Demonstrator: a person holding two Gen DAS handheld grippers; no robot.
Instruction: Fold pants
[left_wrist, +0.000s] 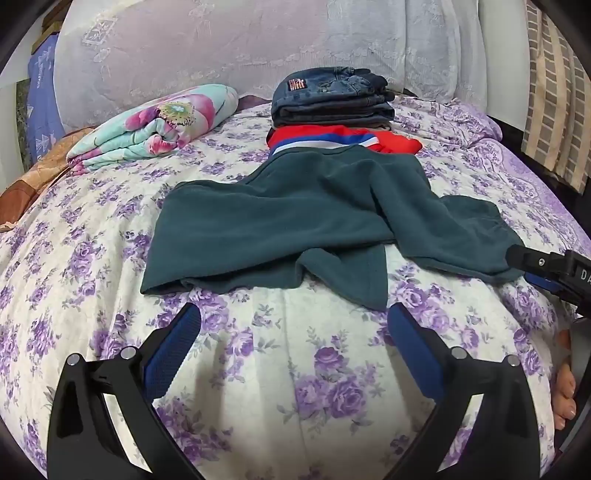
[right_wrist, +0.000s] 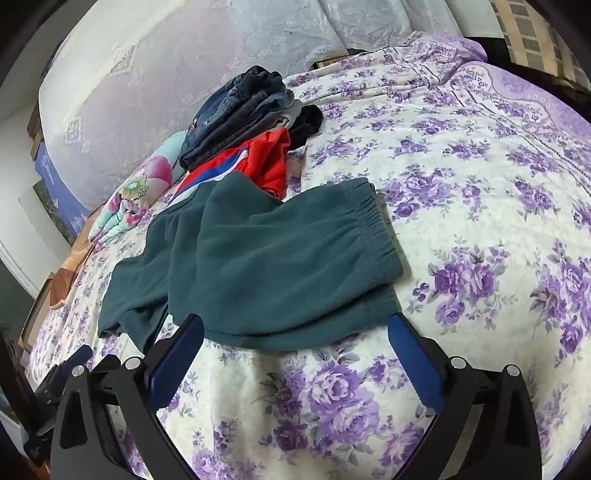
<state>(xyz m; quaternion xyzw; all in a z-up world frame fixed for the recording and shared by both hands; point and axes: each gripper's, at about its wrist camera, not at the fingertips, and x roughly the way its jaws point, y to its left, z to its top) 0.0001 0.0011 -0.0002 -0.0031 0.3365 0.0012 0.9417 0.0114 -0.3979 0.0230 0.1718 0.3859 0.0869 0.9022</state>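
On the floral bedspread (left_wrist: 258, 369), your left gripper (left_wrist: 293, 325) and right gripper (right_wrist: 295, 332) both gape released beside the teal pants (left_wrist: 277, 221).

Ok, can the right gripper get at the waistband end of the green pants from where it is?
Probably yes. The right gripper has its jaws wide open and empty, and the green pants lie flat on the bedspread just ahead, near edge between the fingertips. Nothing lies between them; the clothes pile sits farther back.

Occlusions and cut-offs
Red garment (left_wrist: 391, 142) mostly hidden under green pants (left_wrist: 280, 218) and jeans stack (left_wrist: 332, 101); right gripper (left_wrist: 546, 269) cut off at right edge; foot (left_wrist: 563, 391) partly hidden.
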